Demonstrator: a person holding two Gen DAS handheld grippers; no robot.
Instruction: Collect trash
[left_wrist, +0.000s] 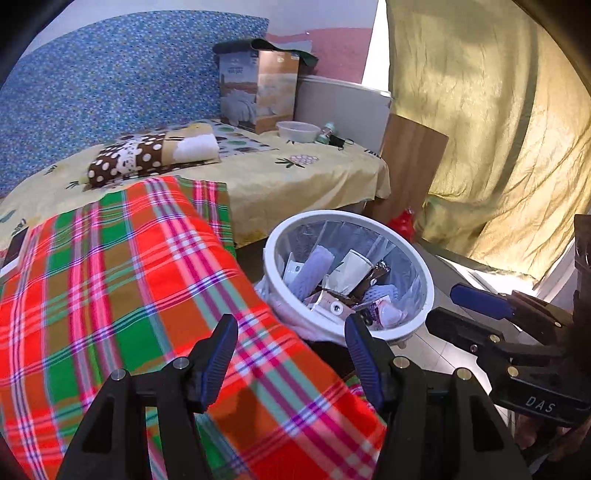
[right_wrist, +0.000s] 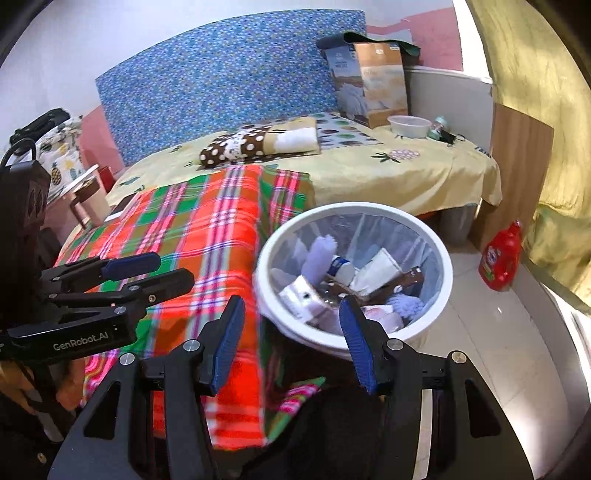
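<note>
Beside the bed (left_wrist: 314, 173), both grippers (left (left_wrist: 291, 354), right (right_wrist: 291, 343)) tilt downward, jaws wide, empty, near the bin (left_wrist: 424, 280).

A round white plastic trash bin (left_wrist: 424, 273) (right_wrist: 441, 254) with a clear liner is standing upright on the floor just beside the plaid-covered bed, holding crumpled wrappers, paper cups and foam netting (left_wrist: 343, 284) (right_wrist: 354, 288).

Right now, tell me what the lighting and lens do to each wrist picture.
Left wrist view: daylight glows through the yellow-green curtain; fisheye bends the blue patterned headboard. Right wrist view: the red-green plaid blanket smears near the white round trash bin; glare sits on the pale floor tiles.
</note>
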